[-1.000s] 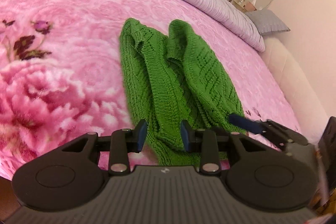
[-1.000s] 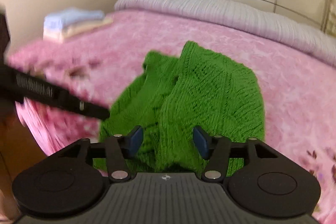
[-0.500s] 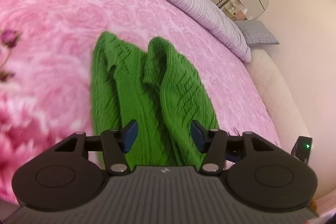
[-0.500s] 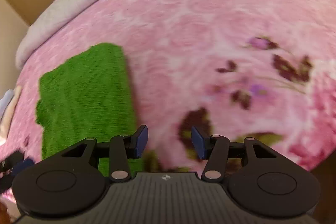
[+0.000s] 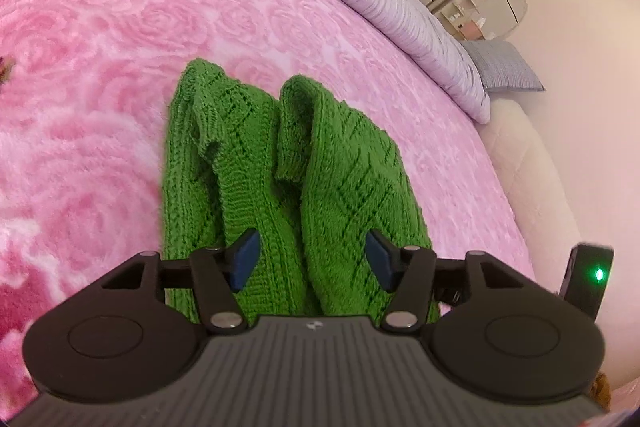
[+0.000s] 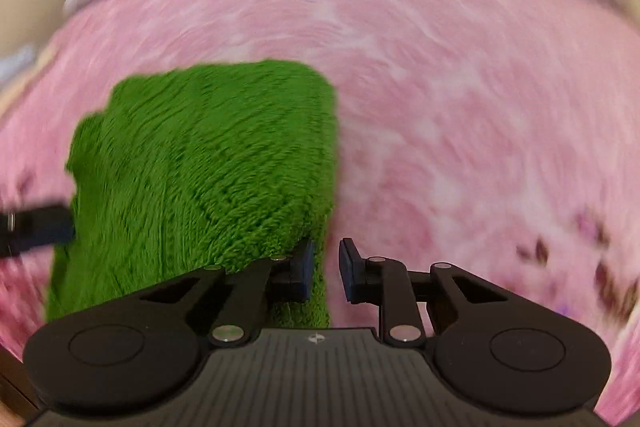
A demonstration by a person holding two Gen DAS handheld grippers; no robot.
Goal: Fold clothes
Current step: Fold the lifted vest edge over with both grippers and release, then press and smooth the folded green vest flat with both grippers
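The green knitted sweater (image 5: 288, 187) lies on the bed's pink rose blanket (image 5: 100, 27), gathered into a long narrow bundle with two humped folds at its far end. The left gripper (image 5: 312, 259) hangs over the near end with its jaws spread wide and nothing between them. The right gripper (image 6: 325, 269) sits at the sweater's right-hand edge with its jaws nearly together; the view is smeared by motion, and I cannot tell whether knit is caught between them. The bundle could equally be a fold half made or one being finished off, so the sound course is general: take hold through the full thickness of the loose, stretchy knit at an edge rather than snagging one layer, keep both grippers level with each other, and lay the cloth down flat instead of dragging it across the plush blanket. Compared with half a second ago, the left gripper's jaws stand wider and the sweater sits more squarely ahead of it, while the right gripper has swung from open blanket to the sweater's edge and drawn its jaws closer.
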